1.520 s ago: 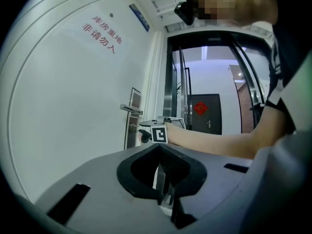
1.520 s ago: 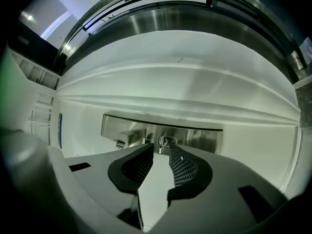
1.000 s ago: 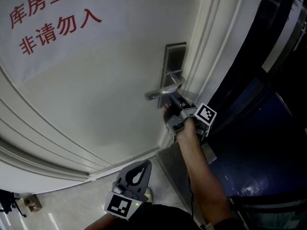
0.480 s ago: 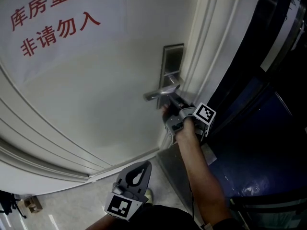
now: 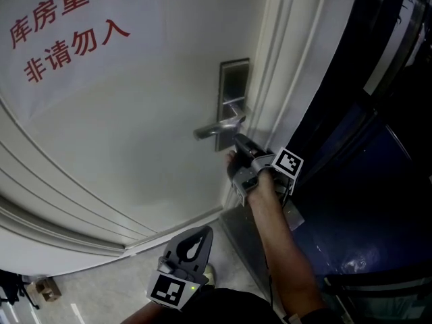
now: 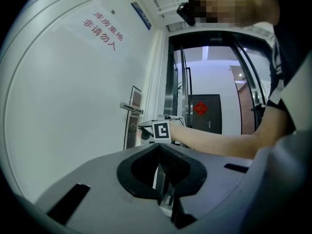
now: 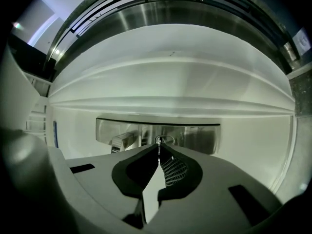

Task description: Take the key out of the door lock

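Now the right gripper [image 5: 237,142] sits just below the lever handle [image 5: 216,128] of the steel lock plate [image 5: 233,79], at the plate's lower end. In the right gripper view its jaws are pinched together on the key [image 7: 158,146], seen edge-on as a thin metal sliver running from the jaw tips to the keyhole ring [image 7: 165,140] in the plate. Whether the blade sits inside the cylinder or just clear of it I cannot tell. The key looks small, light, stiff and smooth, so it probably wants a firm hold on its flat bow and a straight pull away from the plate, without twisting. The left gripper [image 5: 199,238] hangs well below the plate, jaws closed on nothing.
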A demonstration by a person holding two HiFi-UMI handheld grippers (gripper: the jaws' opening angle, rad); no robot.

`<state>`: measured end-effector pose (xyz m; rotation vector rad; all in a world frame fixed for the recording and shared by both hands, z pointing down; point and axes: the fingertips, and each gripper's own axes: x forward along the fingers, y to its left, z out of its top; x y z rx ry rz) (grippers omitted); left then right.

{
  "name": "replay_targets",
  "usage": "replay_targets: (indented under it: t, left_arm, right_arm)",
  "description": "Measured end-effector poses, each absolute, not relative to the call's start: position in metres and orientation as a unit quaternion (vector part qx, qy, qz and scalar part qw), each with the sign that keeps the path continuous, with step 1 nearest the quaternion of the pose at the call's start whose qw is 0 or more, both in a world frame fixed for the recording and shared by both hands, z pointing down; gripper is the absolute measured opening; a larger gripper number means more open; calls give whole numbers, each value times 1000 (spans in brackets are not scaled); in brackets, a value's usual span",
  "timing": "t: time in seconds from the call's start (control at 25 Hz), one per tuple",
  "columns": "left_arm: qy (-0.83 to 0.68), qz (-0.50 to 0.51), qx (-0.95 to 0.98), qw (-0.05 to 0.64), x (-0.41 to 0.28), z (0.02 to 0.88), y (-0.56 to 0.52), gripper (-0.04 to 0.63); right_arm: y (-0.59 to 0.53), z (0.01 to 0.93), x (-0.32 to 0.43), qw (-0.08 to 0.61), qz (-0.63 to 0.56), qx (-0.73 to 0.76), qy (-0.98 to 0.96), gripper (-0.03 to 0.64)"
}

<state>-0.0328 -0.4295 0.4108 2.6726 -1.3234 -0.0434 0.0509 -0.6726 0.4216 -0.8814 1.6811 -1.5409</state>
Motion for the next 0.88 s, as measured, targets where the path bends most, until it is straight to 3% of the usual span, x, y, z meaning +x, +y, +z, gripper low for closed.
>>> replay_targets:
  t: [0.88]
  left_arm:
    - [-435,-10,898,64,3,402,-394,6]
  right_arm:
    - [-621,426,74,349,-601,-337,635,20]
